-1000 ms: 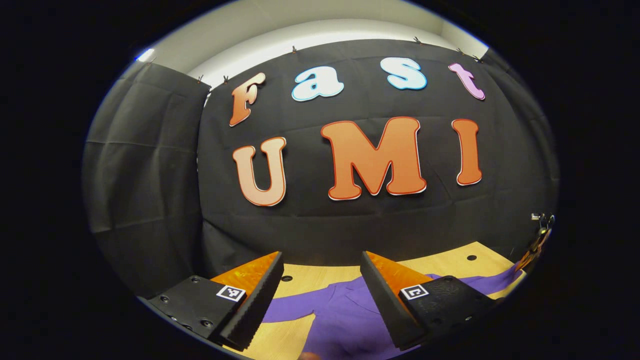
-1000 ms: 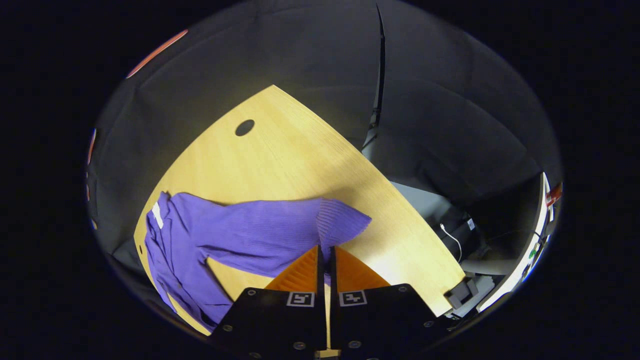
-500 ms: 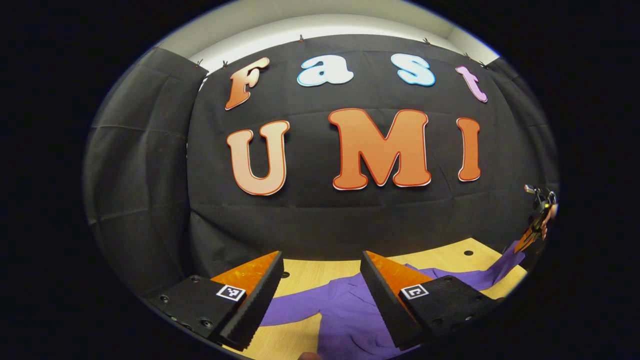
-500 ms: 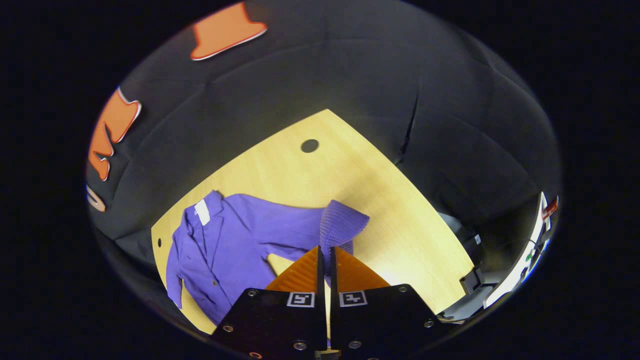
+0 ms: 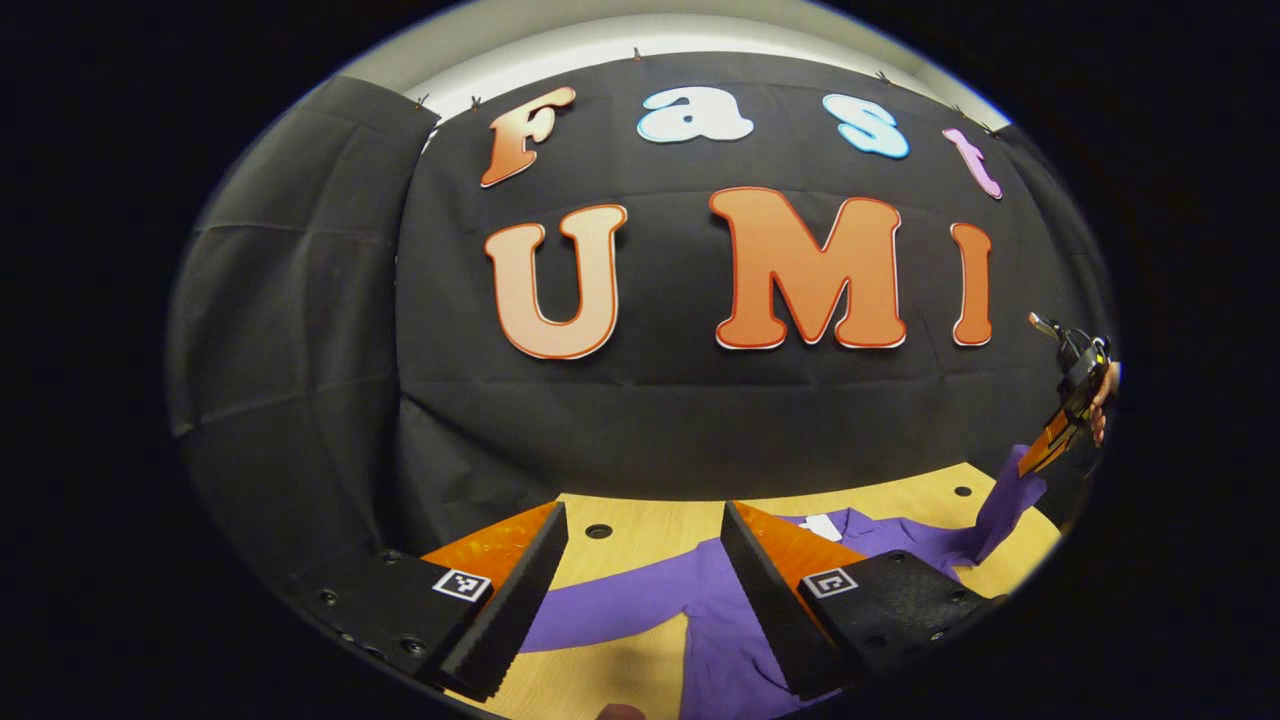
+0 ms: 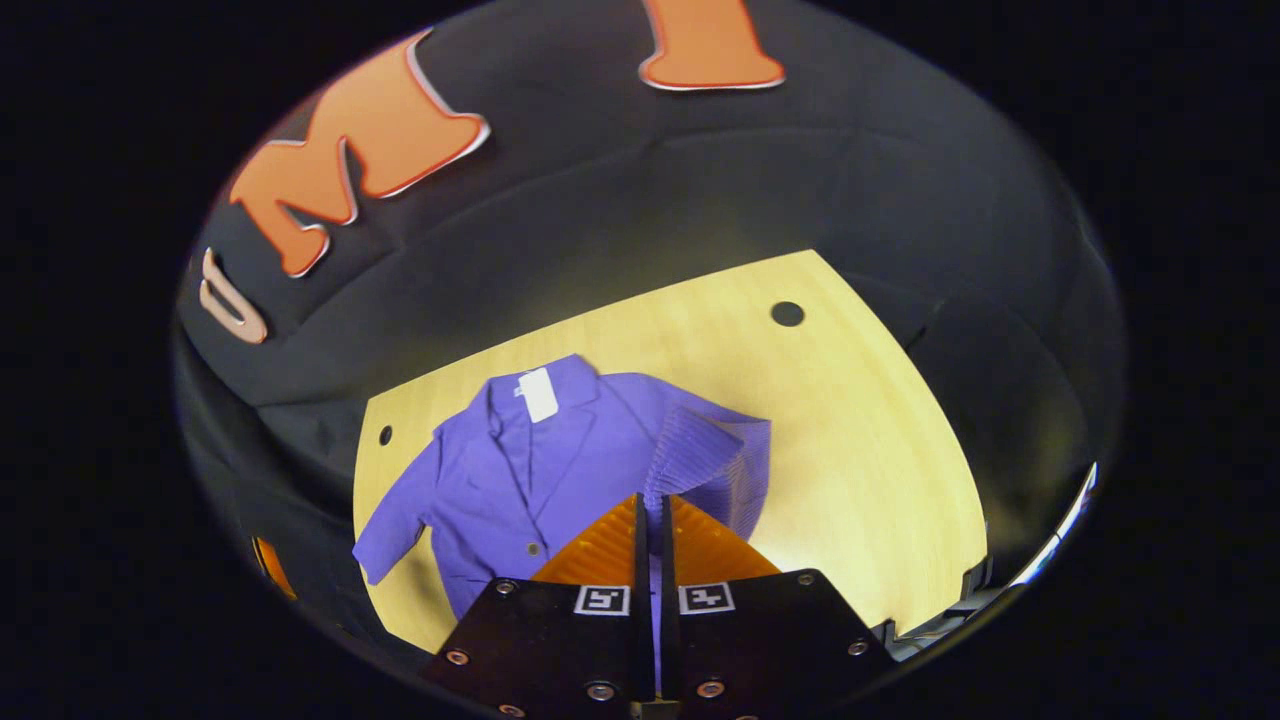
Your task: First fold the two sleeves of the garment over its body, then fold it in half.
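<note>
Garment point(image 6: 520, 470) flat on table point(image 6: 860, 440) | right claw point(image 6: 650, 510) pinching sleeve cuff point(image 6: 710, 455) above it | left claw point(image 5: 640, 560) spread, above garment

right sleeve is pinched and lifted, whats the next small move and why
Probably carry the right tool, shut on the purple sleeve's ribbed cuff, across over the jacket's body and lower it: the cuff hangs raised above the table, not yet laid on the front.

The garment point(image 6: 560, 460) is soft purple cloth, matt, with a ribbed knit cuff point(image 6: 710, 460) on the sleeve pinched in the right tongs point(image 6: 650, 520). A white paper-like tag point(image 6: 538, 393) sits at its collar, at 12 o'clock. The surface point(image 6: 860, 430) is pale wood, smooth with a faint sheen. The left tongs point(image 5: 640, 580) carry ridged, matt pads point(image 5: 510, 610).
</note>
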{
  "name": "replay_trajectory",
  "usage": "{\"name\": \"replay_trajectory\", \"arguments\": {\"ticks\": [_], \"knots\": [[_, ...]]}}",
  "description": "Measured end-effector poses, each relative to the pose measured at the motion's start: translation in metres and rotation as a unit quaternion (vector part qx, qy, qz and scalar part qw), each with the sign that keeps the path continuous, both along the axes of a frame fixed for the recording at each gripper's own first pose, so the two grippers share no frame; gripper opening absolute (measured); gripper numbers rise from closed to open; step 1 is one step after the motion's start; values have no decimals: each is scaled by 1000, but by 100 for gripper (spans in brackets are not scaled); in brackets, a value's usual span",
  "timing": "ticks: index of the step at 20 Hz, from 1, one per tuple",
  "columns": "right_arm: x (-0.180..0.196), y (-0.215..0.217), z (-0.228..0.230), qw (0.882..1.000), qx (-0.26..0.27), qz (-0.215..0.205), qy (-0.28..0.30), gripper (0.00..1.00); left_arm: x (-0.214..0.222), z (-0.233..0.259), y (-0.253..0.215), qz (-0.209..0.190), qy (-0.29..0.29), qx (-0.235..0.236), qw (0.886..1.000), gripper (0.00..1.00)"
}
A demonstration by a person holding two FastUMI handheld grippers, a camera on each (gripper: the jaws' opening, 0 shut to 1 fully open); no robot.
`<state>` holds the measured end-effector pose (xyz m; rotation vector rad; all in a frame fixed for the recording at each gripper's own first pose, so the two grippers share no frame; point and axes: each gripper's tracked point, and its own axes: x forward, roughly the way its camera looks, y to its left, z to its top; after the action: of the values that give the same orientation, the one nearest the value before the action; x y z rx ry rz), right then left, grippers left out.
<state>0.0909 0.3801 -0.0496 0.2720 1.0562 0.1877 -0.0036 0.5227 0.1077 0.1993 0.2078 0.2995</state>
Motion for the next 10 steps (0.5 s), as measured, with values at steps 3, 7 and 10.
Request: {"name": "replay_trajectory", "arguments": {"ticks": [3, 7, 10], "knots": [[-1, 53, 15, 999, 16, 39, -9, 3, -6, -3, 23, 15, 5, 2, 1000, 97], [-1, 114, 21, 996, 28, 83, -16, 3, -17, -7, 56, 37, 13, 3, 999, 96], [0, 152, 20, 993, 34, 111, -14, 3, -23, -10, 78, 51, 19, 4, 999, 97]]}}
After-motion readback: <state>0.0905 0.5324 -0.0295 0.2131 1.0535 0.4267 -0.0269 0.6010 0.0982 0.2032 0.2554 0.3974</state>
